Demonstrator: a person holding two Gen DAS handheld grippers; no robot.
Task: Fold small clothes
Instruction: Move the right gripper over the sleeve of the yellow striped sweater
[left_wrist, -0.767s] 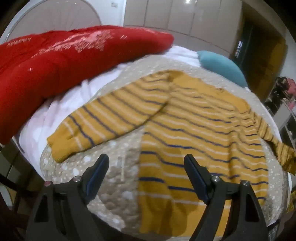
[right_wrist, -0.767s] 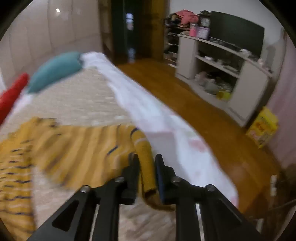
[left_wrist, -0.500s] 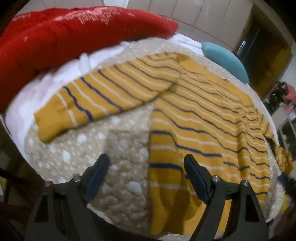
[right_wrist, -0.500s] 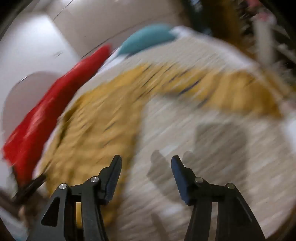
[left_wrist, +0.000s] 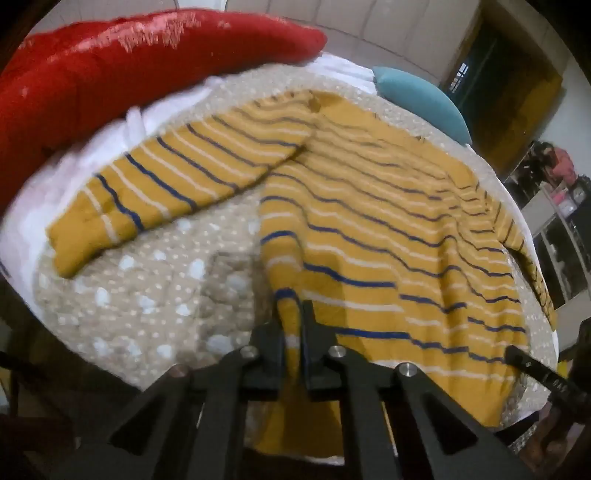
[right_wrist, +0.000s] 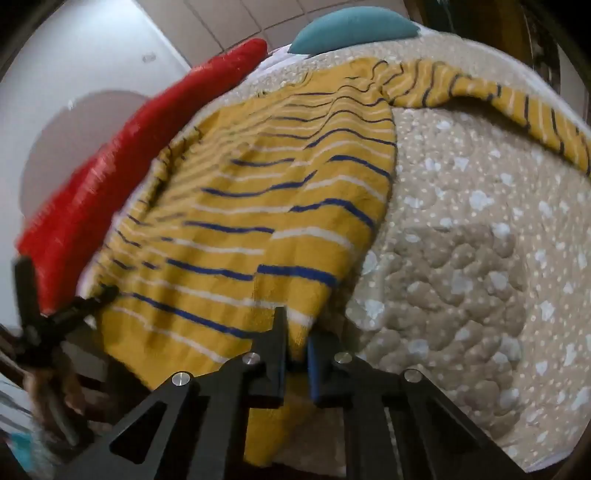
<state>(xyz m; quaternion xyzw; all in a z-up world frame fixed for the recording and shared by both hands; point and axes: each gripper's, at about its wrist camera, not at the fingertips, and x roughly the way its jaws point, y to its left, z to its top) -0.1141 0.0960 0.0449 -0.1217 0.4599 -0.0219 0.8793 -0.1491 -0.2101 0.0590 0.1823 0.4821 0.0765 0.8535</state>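
Both my jaws pinch the sweater hem low in frame: left gripper, right gripper. It lies spread on the bed; I should lift evenly, keeping the hem taut.

The bed is covered by a beige quilted spread with white spots, over white bedding visible at its left edge. A red blanket lies along the far left side, and a teal pillow rests at the head, below a panelled light wall. To the right stand a dark doorway and open shelving holding assorted items.
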